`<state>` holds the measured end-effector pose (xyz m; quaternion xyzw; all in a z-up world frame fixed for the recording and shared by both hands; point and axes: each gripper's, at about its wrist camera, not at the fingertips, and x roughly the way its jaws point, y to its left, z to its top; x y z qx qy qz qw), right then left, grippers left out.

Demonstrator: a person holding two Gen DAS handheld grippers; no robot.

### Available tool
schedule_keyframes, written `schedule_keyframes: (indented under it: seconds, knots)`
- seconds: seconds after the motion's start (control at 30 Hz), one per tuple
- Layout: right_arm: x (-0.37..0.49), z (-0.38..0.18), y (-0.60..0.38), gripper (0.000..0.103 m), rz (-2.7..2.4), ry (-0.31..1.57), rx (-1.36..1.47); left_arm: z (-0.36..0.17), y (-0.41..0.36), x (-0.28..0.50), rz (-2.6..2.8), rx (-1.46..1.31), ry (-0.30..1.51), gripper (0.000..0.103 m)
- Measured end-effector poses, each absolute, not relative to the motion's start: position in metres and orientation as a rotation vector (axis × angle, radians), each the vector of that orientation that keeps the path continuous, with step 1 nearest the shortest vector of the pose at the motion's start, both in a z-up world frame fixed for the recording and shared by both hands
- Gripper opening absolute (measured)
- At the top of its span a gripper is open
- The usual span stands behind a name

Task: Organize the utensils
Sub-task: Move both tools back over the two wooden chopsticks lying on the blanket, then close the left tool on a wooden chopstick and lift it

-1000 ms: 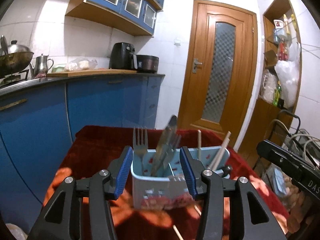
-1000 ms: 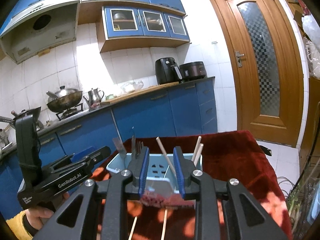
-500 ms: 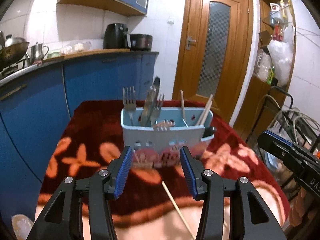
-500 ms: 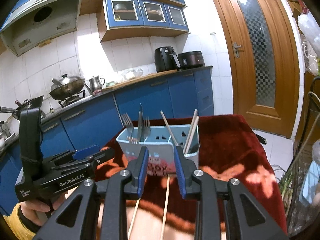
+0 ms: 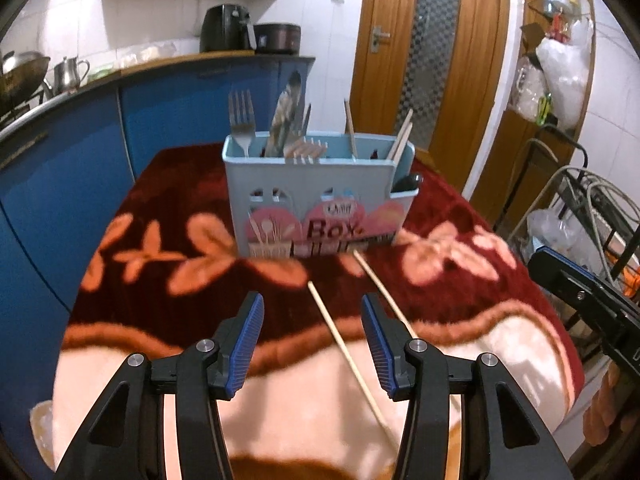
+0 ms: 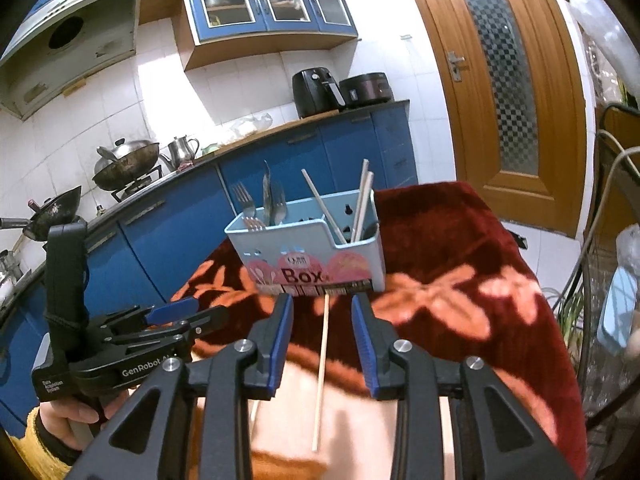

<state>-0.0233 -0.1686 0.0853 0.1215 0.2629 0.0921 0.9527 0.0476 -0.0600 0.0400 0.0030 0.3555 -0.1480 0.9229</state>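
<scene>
A light blue utensil box [image 5: 318, 196] marked "Box" stands on the red flowered cloth [image 5: 168, 208]; it also shows in the right wrist view [image 6: 312, 248]. It holds forks [image 5: 241, 120], other metal cutlery [image 5: 286, 112] and upright chopsticks [image 5: 400, 136]. Two loose chopsticks [image 5: 348, 356] lie on the cloth in front of it; one lies between the right fingers [image 6: 321, 368]. My left gripper [image 5: 312, 344] is open and empty, back from the box. My right gripper [image 6: 322, 340] is open and empty. The left gripper also shows in the right wrist view [image 6: 132, 340].
Blue kitchen cabinets [image 6: 192, 232] with woks and a kettle [image 6: 182, 150] run behind the table. A wooden door [image 6: 496, 80] stands at the back right. A wire rack with cables [image 5: 580, 208] stands to the right of the table.
Both grippers have pulled back and away from the box, so it now looks smaller and farther. The loose chopsticks on the cloth have come into view. Both stay open.
</scene>
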Motion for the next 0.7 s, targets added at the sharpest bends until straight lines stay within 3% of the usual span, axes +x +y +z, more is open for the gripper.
schedule_keyframes:
  seconds: [0.7]
  knots:
    - [-0.031,0.045,-0.206,0.037,0.146,0.599,0.354,-0.007,-0.09,0.068,-0.299,0.032,0.976,0.052]
